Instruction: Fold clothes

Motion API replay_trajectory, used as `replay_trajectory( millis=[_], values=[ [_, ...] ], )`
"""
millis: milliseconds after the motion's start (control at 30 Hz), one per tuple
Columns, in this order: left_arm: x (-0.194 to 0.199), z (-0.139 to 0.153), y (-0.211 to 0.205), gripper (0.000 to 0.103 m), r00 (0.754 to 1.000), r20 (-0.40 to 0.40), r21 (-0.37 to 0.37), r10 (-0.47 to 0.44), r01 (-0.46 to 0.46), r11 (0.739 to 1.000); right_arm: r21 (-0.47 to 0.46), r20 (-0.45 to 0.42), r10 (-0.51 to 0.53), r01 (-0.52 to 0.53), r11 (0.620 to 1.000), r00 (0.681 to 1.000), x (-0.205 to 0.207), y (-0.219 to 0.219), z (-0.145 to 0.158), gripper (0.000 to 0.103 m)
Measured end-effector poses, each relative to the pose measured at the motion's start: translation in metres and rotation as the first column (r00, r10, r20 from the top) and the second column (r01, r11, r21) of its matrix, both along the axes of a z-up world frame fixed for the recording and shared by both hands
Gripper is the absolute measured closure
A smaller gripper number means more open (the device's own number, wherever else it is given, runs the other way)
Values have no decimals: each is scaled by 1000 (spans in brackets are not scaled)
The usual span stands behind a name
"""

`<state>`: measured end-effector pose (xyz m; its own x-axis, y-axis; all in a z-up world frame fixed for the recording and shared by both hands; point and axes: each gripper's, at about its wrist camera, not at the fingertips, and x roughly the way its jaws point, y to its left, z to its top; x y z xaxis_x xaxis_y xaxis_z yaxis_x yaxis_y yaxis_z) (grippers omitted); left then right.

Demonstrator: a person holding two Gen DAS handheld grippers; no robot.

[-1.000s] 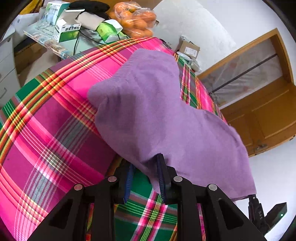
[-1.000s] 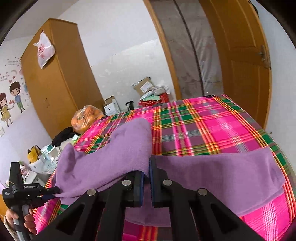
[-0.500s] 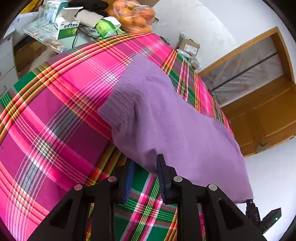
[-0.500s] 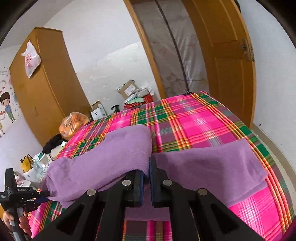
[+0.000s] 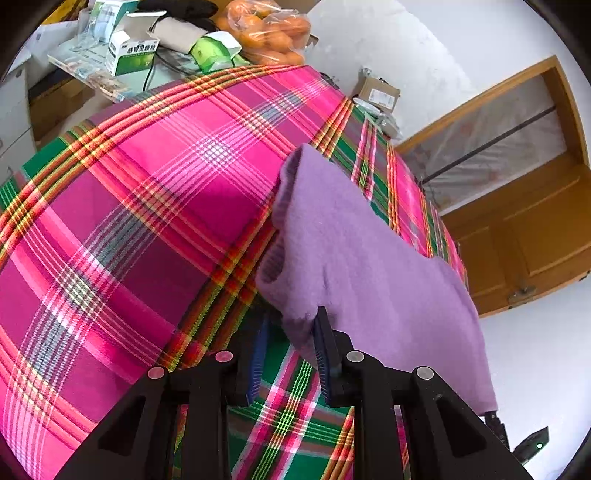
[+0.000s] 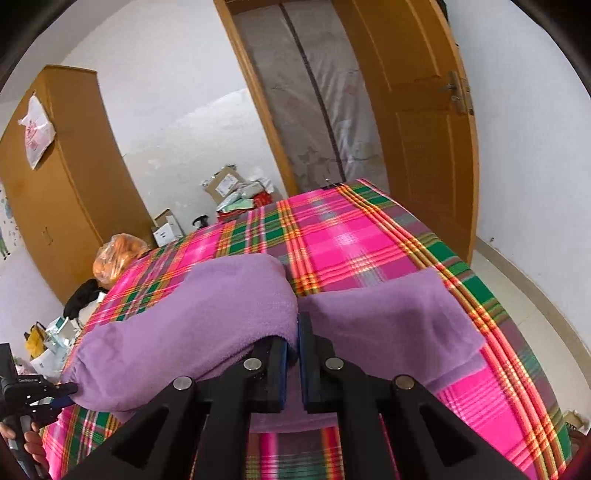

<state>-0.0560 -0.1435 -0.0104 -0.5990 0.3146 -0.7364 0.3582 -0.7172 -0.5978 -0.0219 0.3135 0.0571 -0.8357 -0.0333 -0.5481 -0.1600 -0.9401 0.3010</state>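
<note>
A purple fleece garment lies across the pink and green plaid bed. Its near edge is lifted and doubled over. My left gripper has one corner of that edge between its fingers, which stand a narrow gap apart; a shadow lies on the plaid beneath the cloth. In the right wrist view the garment bulges up as a thick fold at left and lies flat at right. My right gripper is shut on its edge in the middle. The left gripper, held by a hand, sits at the fold's far left end.
Beside the bed are boxes and a bag of oranges on a low table. More cardboard boxes stand by the far wall. A wooden wardrobe is at left and an open wooden door at right. Bare plaid spreads beyond the garment.
The garment's lifted edge has moved across the bed toward the door side, leaving more bare plaid to its left. The right wrist view now looks from higher up. Both grips are unchanged.
</note>
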Motion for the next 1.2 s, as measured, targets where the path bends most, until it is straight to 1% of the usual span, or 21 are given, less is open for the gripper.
replay_trajectory(
  millis=[167,267,433,567,600,700,767,800,867,900,967,1000,1100,1200],
  values=[
    [-4,-3,4,79,1000,6,8,-14,14,1000,15,19,-19,19,1000,1000,-1,8,-7,98],
    [-3,-5,4,79,1000,7,26,-15,15,1000,22,36,-29,29,999,999,-4,13,-11,98],
    [-1,-6,-1,79,1000,-8,54,-8,9,999,28,87,-37,35,999,995,-11,15,-23,98],
    [-1,-10,-5,79,1000,-10,114,6,-5,994,39,136,-26,20,999,990,-12,14,-28,97],
    [-1,-9,-5,79,1000,-12,118,9,-8,993,45,150,-20,14,999,989,-11,14,-28,97],
    [-2,-7,-6,79,999,-30,122,16,-12,992,81,189,-9,-7,997,982,-7,11,-29,93],
    [-2,-5,-6,80,999,-36,126,12,-7,992,99,197,-13,-6,995,980,0,11,-27,88],
    [-3,-5,-6,80,999,-35,124,9,-4,992,106,200,-16,-6,994,980,4,11,-26,88],
    [-3,-4,-5,84,999,-36,120,5,0,993,116,205,-17,-7,993,979,11,10,-23,88],
    [-3,-3,-6,84,999,-40,122,6,-1,993,124,203,-16,-9,992,979,14,8,-20,88],
    [-1,-2,-6,88,999,-49,125,10,-4,992,142,190,-12,-15,990,982,23,2,-15,88],
    [-1,0,-7,88,998,-58,124,13,-6,992,150,179,-6,-21,988,984,26,-1,-12,88],
    [1,8,-8,91,996,-88,119,23,-12,993,159,131,41,-61,985,991,32,-16,-5,88],
    [2,15,-8,92,993,-115,115,31,-17,993,181,118,94,-114,977,989,27,-37,-2,88]
  ],
)
